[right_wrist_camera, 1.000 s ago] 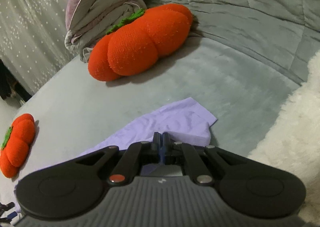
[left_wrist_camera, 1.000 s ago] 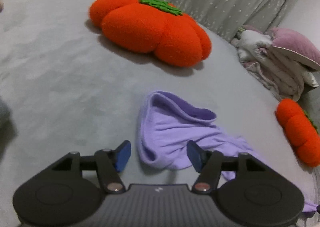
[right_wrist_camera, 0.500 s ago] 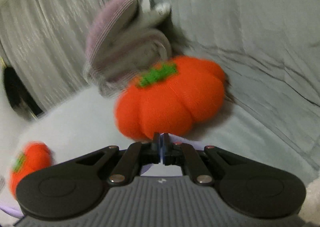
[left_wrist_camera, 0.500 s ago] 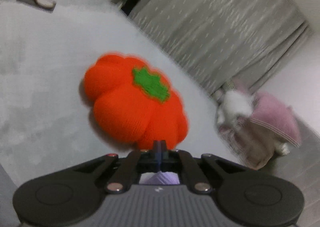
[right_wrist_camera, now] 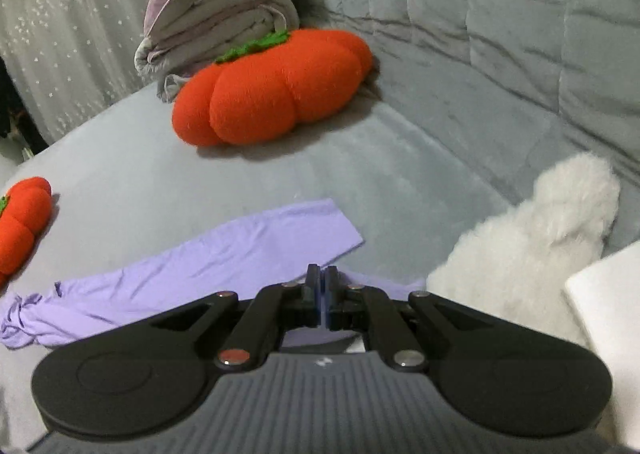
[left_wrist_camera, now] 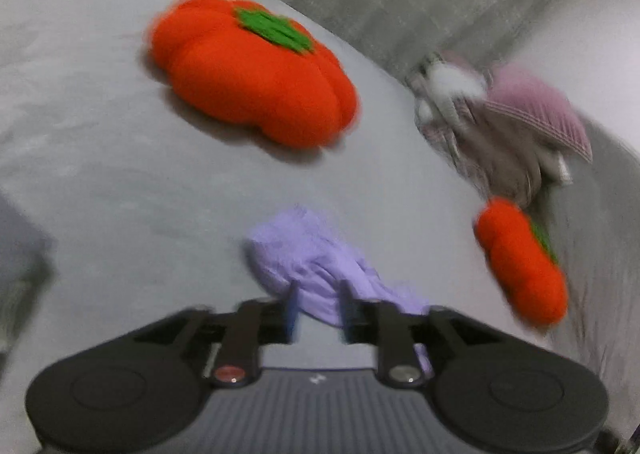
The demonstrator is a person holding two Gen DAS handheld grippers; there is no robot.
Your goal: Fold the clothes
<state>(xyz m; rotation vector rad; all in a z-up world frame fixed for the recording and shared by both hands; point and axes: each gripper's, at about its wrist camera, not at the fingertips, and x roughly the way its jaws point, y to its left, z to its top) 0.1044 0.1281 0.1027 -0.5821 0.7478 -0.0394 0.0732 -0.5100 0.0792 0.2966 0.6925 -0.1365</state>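
Left tool (left_wrist_camera: 316,308): jaws part-spread, having just been opening; the bunched end of the lilac soft-knit garment (left_wrist_camera: 316,266) lies between and just beyond the blue pads, with no visible pinch. This view is blurred, so contact cannot be confirmed. Right tool (right_wrist_camera: 321,300): jaws pressed together. A fold of lilac fabric shows directly beneath the closed tips, but whether cloth is caught between them cannot be told.

Garment location: lying on the grey plush bed cover (right_wrist_camera: 400,174), drawn out in a long strip (right_wrist_camera: 224,258) from a flat square end near the right tool to a crumpled end at the left. A large orange pumpkin-shaped plush cushion (right_wrist_camera: 272,86) sits well apart behind it; a white fluffy item (right_wrist_camera: 532,238) lies just beside the right tool.

Procedure for the current step, judged as laying out and smoothing before folding:
1. Lower the left tool onto the crumpled end and grip one single layer at a corner.
2. Hold the opposite end steady.
3. Draw both ends apart with light, even tension until creases flatten.
4. Keep fabric clear of the fluffy item.
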